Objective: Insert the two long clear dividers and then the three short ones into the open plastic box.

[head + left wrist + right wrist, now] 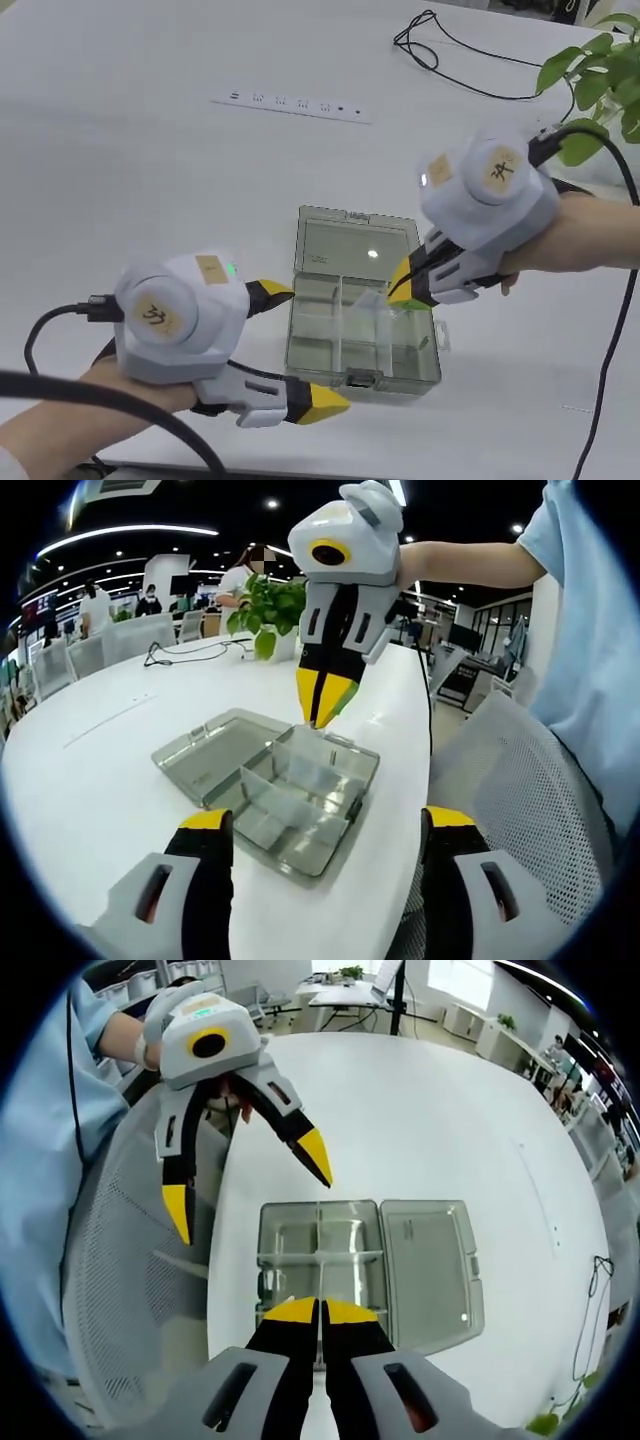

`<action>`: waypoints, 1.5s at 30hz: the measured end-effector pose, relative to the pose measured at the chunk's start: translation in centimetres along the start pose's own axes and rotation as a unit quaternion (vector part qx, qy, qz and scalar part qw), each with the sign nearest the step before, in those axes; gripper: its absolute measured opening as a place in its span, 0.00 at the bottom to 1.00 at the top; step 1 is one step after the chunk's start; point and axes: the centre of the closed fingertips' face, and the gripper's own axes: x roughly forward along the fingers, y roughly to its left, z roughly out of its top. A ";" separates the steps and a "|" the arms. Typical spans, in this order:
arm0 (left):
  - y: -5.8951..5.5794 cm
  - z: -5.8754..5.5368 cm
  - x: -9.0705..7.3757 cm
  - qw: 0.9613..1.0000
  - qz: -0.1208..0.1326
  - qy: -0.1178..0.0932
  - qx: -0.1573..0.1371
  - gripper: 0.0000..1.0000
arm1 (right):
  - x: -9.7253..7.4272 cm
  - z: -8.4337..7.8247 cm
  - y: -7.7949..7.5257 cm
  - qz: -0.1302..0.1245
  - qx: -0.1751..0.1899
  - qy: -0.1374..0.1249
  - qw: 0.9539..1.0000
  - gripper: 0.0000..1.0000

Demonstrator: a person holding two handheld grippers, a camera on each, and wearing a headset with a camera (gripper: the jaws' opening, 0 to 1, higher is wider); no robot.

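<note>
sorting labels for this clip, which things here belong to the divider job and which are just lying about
In the job: open plastic box; clear divider, pinched in the right gripper over the box; left gripper, open beside the box.

Lying about: power strip; black cable; potted plant.

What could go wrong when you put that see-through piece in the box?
The right gripper seems to pinch the clear divider with just its tips, so the piece might slip or go in crooked. The left gripper is open and not touching the plastic box, so nothing steadies the box, and it might slide when the divider gets pushed down.
</note>
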 end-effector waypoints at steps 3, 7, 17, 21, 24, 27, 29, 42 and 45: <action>0.0 0.0 0.0 1.000 -0.001 0.000 0.001 0.77 | 0.2 0.1 0.1 0.002 -0.006 0.002 1.000 0.02; 0.0 0.1 0.0 1.000 0.001 -0.002 0.000 0.77 | 0.3 0.2 0.3 0.005 -0.015 0.001 1.000 0.02; 0.0 -0.1 -0.1 1.000 0.002 0.000 -0.003 0.76 | 0.5 0.3 0.1 0.004 -0.023 -0.004 1.000 0.02; 0.0 -0.1 -0.1 1.000 0.001 -0.002 -0.003 0.76 | 0.8 0.4 0.3 0.006 -0.028 -0.004 1.000 0.02; 0.0 0.0 -0.1 1.000 0.002 -0.003 -0.004 0.76 | 1.0 0.4 0.3 0.007 -0.027 -0.004 1.000 0.02; 0.1 -0.1 -0.1 1.000 0.002 -0.002 -0.003 0.76 | 1.2 0.4 0.2 0.007 -0.027 -0.001 1.000 0.02; 0.1 0.0 -0.2 1.000 0.003 -0.002 -0.003 0.76 | 1.5 0.4 0.3 0.008 -0.027 0.002 1.000 0.02; 0.1 0.1 -0.2 1.000 0.004 -0.003 -0.001 0.76 | 3.9 -0.4 0.1 0.011 -0.032 0.039 0.999 0.02; 0.0 0.1 -0.2 1.000 0.004 -0.004 0.000 0.75 | 4.4 -0.7 0.1 0.012 -0.034 0.046 0.998 0.02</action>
